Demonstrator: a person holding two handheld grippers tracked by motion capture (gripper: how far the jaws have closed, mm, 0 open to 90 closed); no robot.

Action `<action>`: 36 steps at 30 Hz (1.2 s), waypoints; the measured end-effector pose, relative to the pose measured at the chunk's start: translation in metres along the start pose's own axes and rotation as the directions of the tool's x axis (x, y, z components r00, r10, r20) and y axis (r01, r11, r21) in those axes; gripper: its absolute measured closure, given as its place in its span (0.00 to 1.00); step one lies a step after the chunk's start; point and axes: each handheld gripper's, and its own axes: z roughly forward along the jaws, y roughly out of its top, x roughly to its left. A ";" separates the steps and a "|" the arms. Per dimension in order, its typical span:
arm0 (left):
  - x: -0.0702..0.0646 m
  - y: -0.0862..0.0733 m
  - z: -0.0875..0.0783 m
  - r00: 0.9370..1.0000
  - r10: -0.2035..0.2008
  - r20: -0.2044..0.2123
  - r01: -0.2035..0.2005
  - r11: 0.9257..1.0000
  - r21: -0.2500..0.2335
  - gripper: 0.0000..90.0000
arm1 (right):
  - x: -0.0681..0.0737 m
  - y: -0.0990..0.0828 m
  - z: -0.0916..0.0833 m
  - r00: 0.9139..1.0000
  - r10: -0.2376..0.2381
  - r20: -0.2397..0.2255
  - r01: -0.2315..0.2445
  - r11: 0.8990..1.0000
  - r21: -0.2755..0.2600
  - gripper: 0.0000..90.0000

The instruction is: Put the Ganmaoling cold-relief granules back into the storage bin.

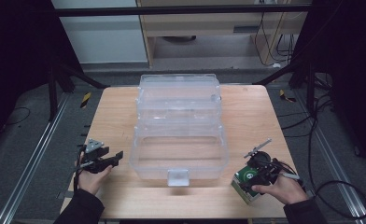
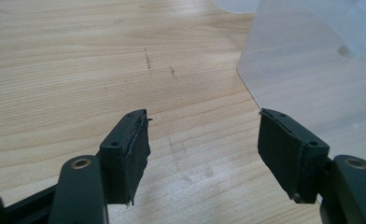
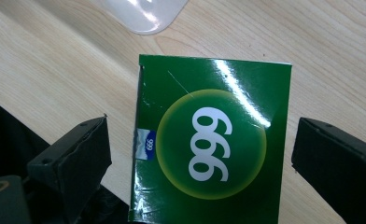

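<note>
Both tongs are sitting released: the right tongs (image 3: 200,154) are straddling a green box (image 3: 211,140) near the surface's (image 1: 116,112) front right corner without gripping it, while the left tongs (image 2: 202,154) are hovering over bare wood. Farther back, a clear plastic bin (image 1: 179,126) is standing open. Likely next: pinching the box and carrying it into that bin.

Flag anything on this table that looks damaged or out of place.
The left gripper has a frayed pad, its edge ragged and peeling. The clear box and green carton look fine.
</note>
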 end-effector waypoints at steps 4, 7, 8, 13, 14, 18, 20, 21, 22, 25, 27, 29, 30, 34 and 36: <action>-0.001 0.000 0.000 1.000 -0.007 0.000 0.007 1.000 -0.002 0.37 | -0.002 0.002 0.003 1.000 0.003 0.006 -0.003 1.000 0.013 0.06; 0.000 0.000 0.000 1.000 0.001 0.001 -0.001 1.000 0.001 0.37 | -0.004 0.003 0.007 1.000 0.004 0.005 -0.004 0.999 0.032 0.06; 0.000 0.000 0.000 1.000 0.000 0.002 0.000 1.000 0.002 0.37 | -0.005 0.003 0.008 1.000 0.009 0.006 -0.010 0.999 0.042 0.07; 0.000 -0.001 0.001 1.000 -0.006 0.006 0.006 1.000 0.008 0.37 | -0.008 0.002 0.014 1.000 0.013 -0.004 -0.013 0.997 0.074 0.08; 0.000 0.000 0.001 1.000 -0.003 0.006 0.003 1.000 0.008 0.37 | -0.009 0.002 0.015 1.000 0.016 -0.008 -0.016 0.997 0.074 0.08; -0.001 0.000 0.001 1.000 0.000 0.006 0.000 1.000 0.011 0.37 | -0.009 0.003 0.017 1.000 0.025 -0.019 -0.023 0.995 0.097 0.10; 0.000 0.000 0.002 1.000 0.002 0.009 -0.002 1.000 0.010 0.37 | -0.009 0.004 0.019 1.000 0.018 -0.023 -0.015 0.995 0.103 0.12; 0.000 0.000 0.002 1.000 0.003 0.009 -0.003 1.000 0.009 0.37 | -0.009 0.005 0.020 1.000 0.019 -0.024 -0.017 0.994 0.113 0.12; 0.000 -0.001 0.002 1.000 0.002 0.009 -0.003 1.000 0.010 0.37 | -0.008 0.005 0.021 0.999 0.029 -0.028 -0.026 0.992 0.120 0.13; 0.000 -0.001 0.002 1.000 -0.004 0.008 0.004 1.000 0.012 0.37 | -0.009 0.006 0.023 0.999 0.019 -0.028 -0.015 0.992 0.127 0.15; 0.000 -0.001 0.002 1.000 -0.009 0.007 0.008 1.000 0.013 0.37 | -0.009 0.006 0.022 0.999 0.030 -0.029 -0.026 0.991 0.129 0.16; -0.001 -0.001 0.002 1.000 -0.009 0.007 0.009 1.000 0.012 0.37 | -0.009 0.006 0.022 0.999 0.030 -0.034 -0.026 0.991 0.132 0.17; 0.000 -0.001 0.002 1.000 -0.007 0.008 0.007 1.000 0.011 0.37 | -0.009 0.006 0.021 0.999 0.031 -0.034 -0.026 0.991 0.134 0.17; 0.001 -0.001 0.002 1.000 0.004 0.009 -0.004 1.000 0.011 0.37 | -0.009 0.007 0.020 0.999 0.020 -0.028 -0.016 0.990 0.143 0.18; 0.000 -0.001 0.002 1.000 -0.003 0.006 0.003 1.000 0.014 0.37 | -0.010 0.007 0.019 0.999 0.011 -0.031 -0.007 0.990 0.140 0.18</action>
